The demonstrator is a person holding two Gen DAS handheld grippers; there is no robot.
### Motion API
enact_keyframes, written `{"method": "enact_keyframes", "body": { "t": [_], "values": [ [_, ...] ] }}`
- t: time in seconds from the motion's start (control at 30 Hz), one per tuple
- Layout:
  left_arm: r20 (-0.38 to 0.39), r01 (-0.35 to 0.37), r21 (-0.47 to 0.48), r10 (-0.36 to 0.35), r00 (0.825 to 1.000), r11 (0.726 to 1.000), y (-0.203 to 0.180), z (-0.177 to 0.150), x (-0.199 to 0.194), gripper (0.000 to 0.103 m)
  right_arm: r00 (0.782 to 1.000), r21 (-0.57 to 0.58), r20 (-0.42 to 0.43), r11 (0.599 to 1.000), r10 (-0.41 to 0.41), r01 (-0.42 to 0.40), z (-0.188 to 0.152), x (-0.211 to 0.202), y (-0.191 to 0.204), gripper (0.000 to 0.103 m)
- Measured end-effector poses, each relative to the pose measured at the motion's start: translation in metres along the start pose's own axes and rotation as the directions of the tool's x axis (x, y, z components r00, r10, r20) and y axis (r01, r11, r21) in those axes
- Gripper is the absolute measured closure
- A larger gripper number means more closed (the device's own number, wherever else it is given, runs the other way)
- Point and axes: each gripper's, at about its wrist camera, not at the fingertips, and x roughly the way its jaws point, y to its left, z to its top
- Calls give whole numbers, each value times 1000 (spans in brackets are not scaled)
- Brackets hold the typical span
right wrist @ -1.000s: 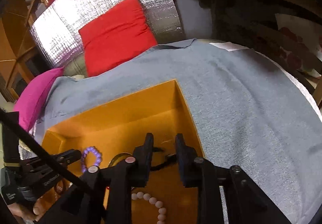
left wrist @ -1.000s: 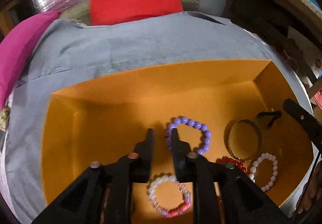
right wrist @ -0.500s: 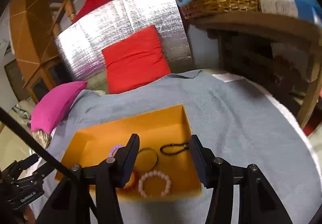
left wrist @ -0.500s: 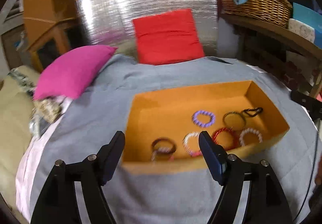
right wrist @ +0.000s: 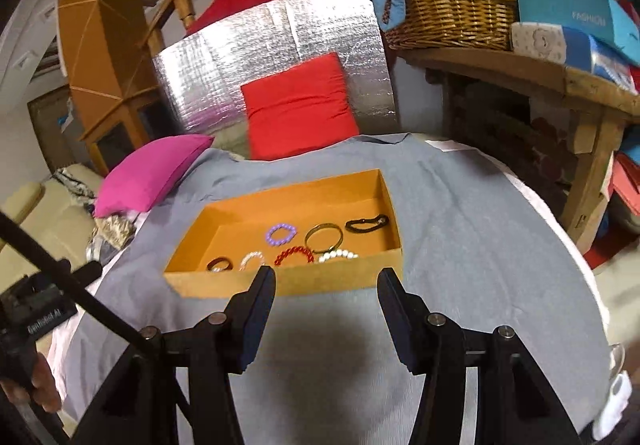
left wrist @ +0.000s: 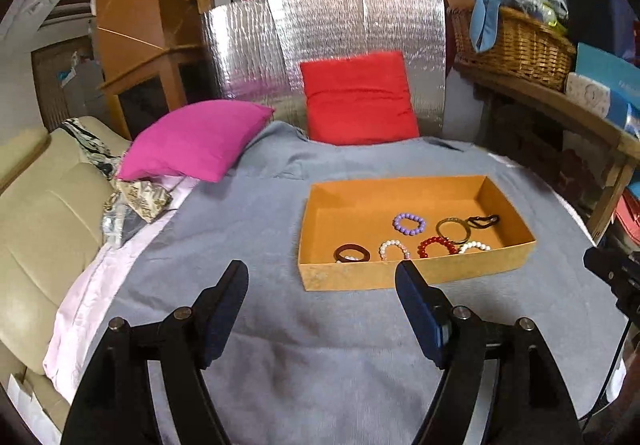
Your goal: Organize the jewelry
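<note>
An orange cardboard box (left wrist: 360,277) (right wrist: 360,277) lies on the grey cloth. Inside it lie a purple bead bracelet (left wrist: 409,224) (right wrist: 281,234), a metal bangle (left wrist: 453,230) (right wrist: 324,238), a black hair tie (left wrist: 484,221) (right wrist: 367,224), a red bead bracelet (left wrist: 437,247) (right wrist: 294,255), a white bead bracelet (left wrist: 474,246) (right wrist: 338,255), a pink-white bead bracelet (left wrist: 394,249) (right wrist: 252,260) and a dark brown bangle (left wrist: 351,253) (right wrist: 219,264). My left gripper (left wrist: 322,281) is open and empty, short of the box's near wall. My right gripper (right wrist: 327,285) is open and empty, just before the near wall.
A pink cushion (left wrist: 196,145) and a red cushion (left wrist: 358,99) lie at the back of the cloth, before a silver foil panel (left wrist: 320,33). A wooden shelf with a wicker basket (right wrist: 452,9) and boxes stands at the right. A beige sofa (left wrist: 44,213) is at the left.
Both grippers have pulled back out of the box and opened wide. The bracelets stay in the box.
</note>
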Motion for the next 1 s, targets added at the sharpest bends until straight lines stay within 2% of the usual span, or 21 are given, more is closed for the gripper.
{"method": "enact_keyframes", "body": {
  "t": [0.37,0.6,0.67,0.73,0.9,1.0],
  "values": [
    [101,-31,-25,33,994,999,12,-12,-97,18,999,-42,40,999,-9,10,-16,-93,26,41],
    [131,-32,-44,38,991,999,20,-17,-139,17,998,-64,61,997,-31,34,-8,-136,46,36],
    [140,-37,-53,44,989,998,22,-17,-146,14,998,-59,53,998,-32,35,-4,-143,50,30],
    [150,-44,-59,53,987,997,25,-16,-152,9,998,-52,54,998,-30,33,0,-151,55,29],
    [147,-34,-60,43,988,998,27,-14,-153,9,997,-66,69,997,-30,35,5,-162,66,27],
    [125,-24,-55,30,992,998,27,-7,-142,9,998,-56,51,998,-29,32,12,-152,67,26]
  ]
}}
